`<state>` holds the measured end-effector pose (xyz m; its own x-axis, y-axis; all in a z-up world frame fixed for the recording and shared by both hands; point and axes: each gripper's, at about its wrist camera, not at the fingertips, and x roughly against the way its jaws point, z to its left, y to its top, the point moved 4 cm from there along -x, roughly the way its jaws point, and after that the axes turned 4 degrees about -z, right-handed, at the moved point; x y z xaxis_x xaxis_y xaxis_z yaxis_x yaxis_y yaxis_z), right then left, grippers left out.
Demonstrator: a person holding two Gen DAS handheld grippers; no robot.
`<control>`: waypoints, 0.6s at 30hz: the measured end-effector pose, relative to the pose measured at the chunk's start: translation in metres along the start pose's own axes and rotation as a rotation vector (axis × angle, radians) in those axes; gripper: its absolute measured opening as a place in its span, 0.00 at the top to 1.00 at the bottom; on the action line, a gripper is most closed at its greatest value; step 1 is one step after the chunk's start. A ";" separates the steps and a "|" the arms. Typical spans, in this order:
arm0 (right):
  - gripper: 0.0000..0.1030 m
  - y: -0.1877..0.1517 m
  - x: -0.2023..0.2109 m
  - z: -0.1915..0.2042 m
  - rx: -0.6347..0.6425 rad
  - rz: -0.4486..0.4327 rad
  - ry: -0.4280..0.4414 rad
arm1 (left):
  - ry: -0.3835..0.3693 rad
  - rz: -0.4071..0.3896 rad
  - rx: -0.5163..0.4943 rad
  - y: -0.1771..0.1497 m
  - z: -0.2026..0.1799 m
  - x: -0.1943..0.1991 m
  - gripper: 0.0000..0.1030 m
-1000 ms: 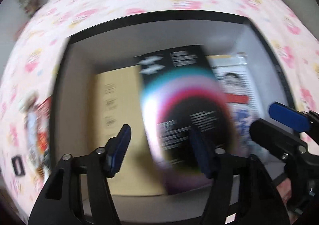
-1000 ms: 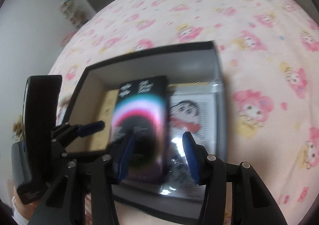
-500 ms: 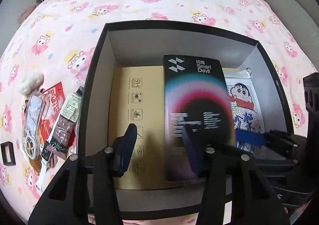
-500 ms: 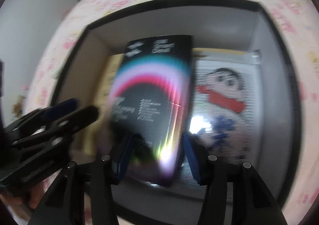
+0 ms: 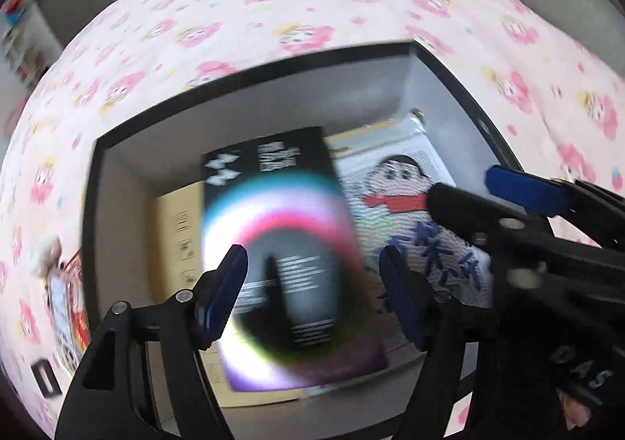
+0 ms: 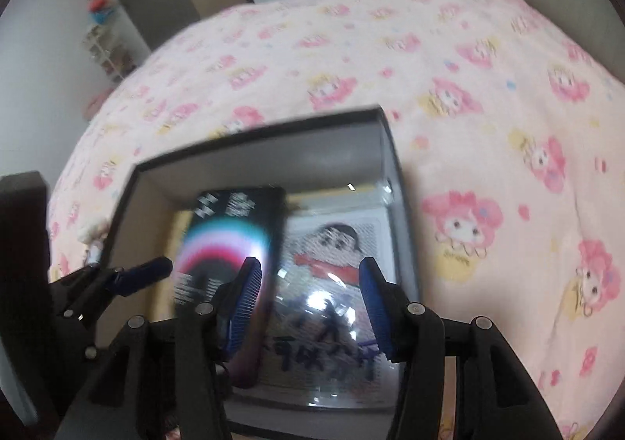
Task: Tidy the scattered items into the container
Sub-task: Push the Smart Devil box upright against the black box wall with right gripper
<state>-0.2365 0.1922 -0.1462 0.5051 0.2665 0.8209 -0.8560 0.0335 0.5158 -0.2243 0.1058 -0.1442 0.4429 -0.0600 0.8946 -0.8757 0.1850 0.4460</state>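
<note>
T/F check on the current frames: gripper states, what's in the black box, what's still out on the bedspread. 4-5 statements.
1. Both grippers are open and hold nothing. True: left gripper, right gripper.
2. The black rainbow-print box lies inside the black container. True.
3. The cartoon-boy packet lies outside the container. False: it lies inside, right of the rainbow-print box.
4. The pink bedspread holds no loose items. False: several items remain left of the container.

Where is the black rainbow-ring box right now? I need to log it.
In both wrist views the black rainbow-ring box lies inside the black container, on a tan flat box, left of the cartoon-boy packet.
</note>
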 end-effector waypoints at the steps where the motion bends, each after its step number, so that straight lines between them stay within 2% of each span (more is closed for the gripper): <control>1: 0.53 0.001 -0.003 -0.002 -0.016 0.018 0.003 | -0.019 0.007 -0.011 0.000 -0.006 -0.003 0.31; 3: 0.53 0.005 -0.001 -0.008 -0.040 0.031 0.032 | -0.051 0.026 -0.016 0.000 -0.015 -0.009 0.30; 5: 0.54 0.005 0.002 -0.010 -0.065 0.042 0.050 | -0.082 0.045 0.024 0.002 -0.014 -0.016 0.28; 10: 0.54 -0.002 -0.001 -0.008 -0.064 0.059 0.061 | -0.049 0.082 0.065 0.003 -0.005 -0.032 0.25; 12: 0.54 -0.002 0.000 -0.008 -0.063 0.065 0.062 | -0.018 0.099 0.063 0.003 -0.003 -0.036 0.25; 15: 0.54 -0.002 -0.002 -0.008 -0.061 0.069 0.061 | 0.111 0.141 0.059 0.002 0.008 -0.047 0.25; 18: 0.48 -0.003 -0.001 -0.005 -0.049 0.071 0.071 | 0.146 0.161 0.049 0.002 0.015 -0.053 0.25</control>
<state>-0.2348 0.1968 -0.1503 0.4355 0.3373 0.8346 -0.8946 0.0590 0.4430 -0.2523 0.0946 -0.1908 0.3170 0.1099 0.9420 -0.9440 0.1325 0.3022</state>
